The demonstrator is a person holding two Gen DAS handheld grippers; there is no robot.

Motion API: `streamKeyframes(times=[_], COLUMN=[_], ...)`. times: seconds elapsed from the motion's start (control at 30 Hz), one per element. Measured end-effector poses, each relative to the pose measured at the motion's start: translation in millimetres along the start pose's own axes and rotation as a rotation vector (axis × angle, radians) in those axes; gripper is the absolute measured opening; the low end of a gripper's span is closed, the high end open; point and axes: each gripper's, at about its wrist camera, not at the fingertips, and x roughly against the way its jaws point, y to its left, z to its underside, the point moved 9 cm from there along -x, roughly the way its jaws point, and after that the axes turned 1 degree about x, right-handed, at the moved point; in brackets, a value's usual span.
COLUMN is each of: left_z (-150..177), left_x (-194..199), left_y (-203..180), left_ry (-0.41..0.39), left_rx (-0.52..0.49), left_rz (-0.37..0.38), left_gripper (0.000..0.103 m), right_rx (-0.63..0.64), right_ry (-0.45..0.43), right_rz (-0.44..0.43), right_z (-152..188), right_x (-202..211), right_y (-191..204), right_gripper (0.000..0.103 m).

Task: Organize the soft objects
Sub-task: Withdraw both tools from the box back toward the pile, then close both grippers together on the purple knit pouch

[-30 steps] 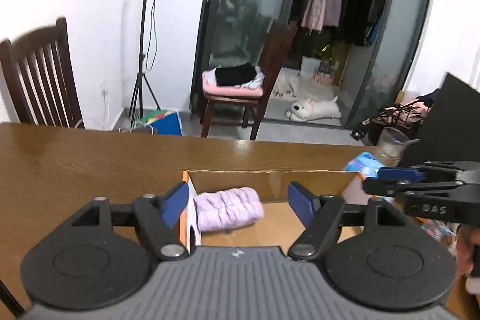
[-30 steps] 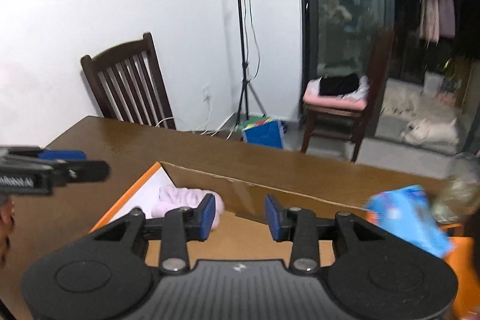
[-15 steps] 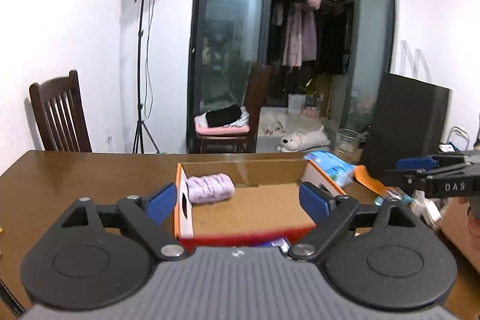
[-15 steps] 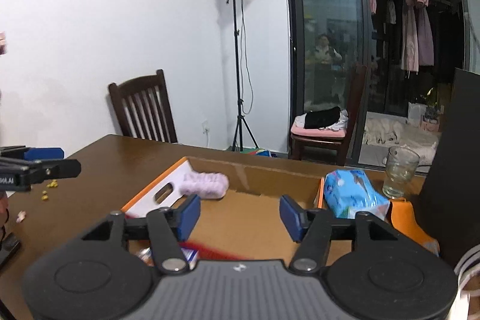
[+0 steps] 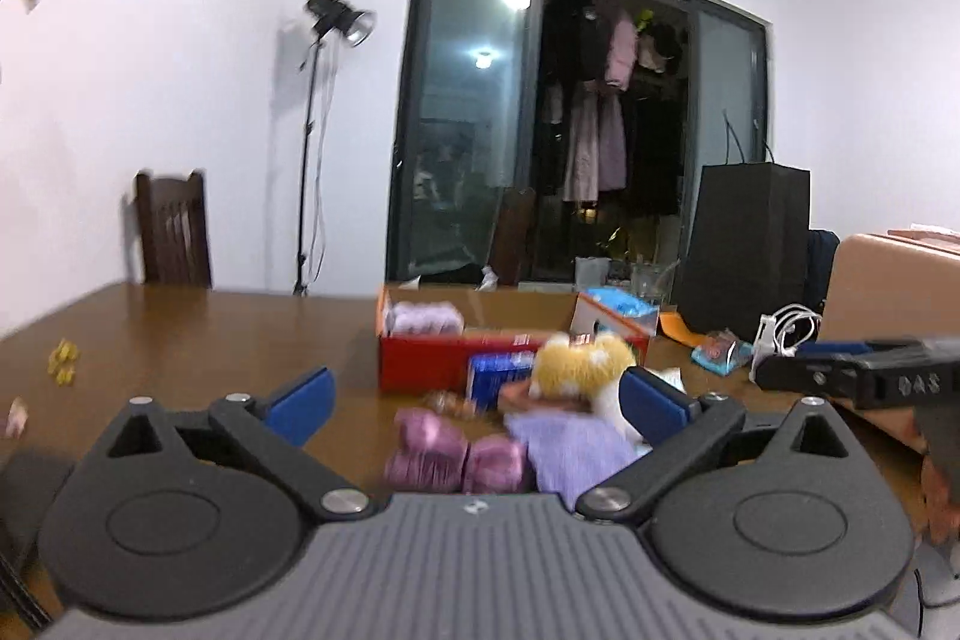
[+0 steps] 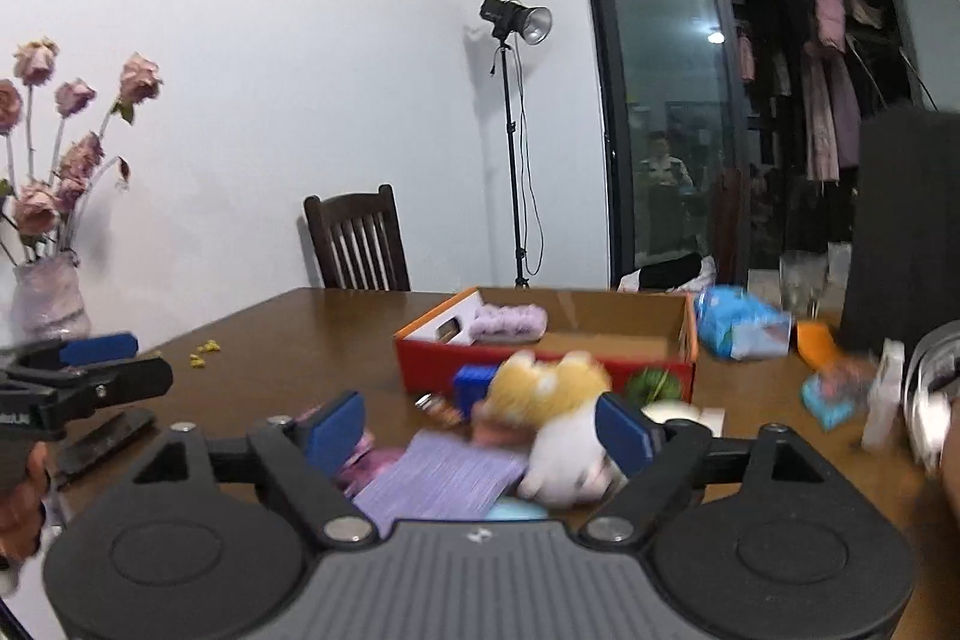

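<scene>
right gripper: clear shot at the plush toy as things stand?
Probably yes. The right gripper is open, the plush toy lies just ahead between its fingers, and nothing covers it.

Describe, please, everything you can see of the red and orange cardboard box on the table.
The cardboard box is a shallow open tray: red front wall, orange side walls, plain brown inside. It sits flat on the brown wooden table, its opening facing up. One fluffy lilac roll lies in its far left corner; the rest of the floor looks bare. A yellow and white plush toy and a small blue pack lie just in front; contact cannot be told.
</scene>
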Motion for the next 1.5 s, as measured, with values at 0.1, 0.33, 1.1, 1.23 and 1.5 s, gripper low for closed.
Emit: streamKeyframes(times=[0.1, 0.33, 1.1, 1.23, 1.5], left_z=[21.5, 31.7, 74.6, 42.4, 95.2], left_x=[6.3, -13.5, -130.0, -91.1, -35.9], left_y=[7.0, 12.1, -33.1, -48.1, -69.9], left_ry=[0.056, 0.093, 0.345, 0.231, 0.317], left_rx=[0.003, 0.019, 0.195, 0.13, 0.111], left_rz=[0.004, 0.002, 0.299, 0.328, 0.316], left_gripper=[0.103, 0.103, 0.01, 0.01, 0.01], right_rx=[-0.034, -0.07, -0.175, -0.118, 0.041], right_ry=[0.016, 0.087, 0.143, 0.059, 0.202], right_rz=[0.002, 0.018, -0.029, -0.052, -0.232], right_z=[34.2, 66.3, 73.0, 49.4, 70.1], right_x=[18.8, 11.2, -111.2, -95.4, -62.7], right_y=[16.7, 23.6, 5.3, 18.9, 59.3], right_gripper=[0.086, 0.086, 0.01, 0.009, 0.009])
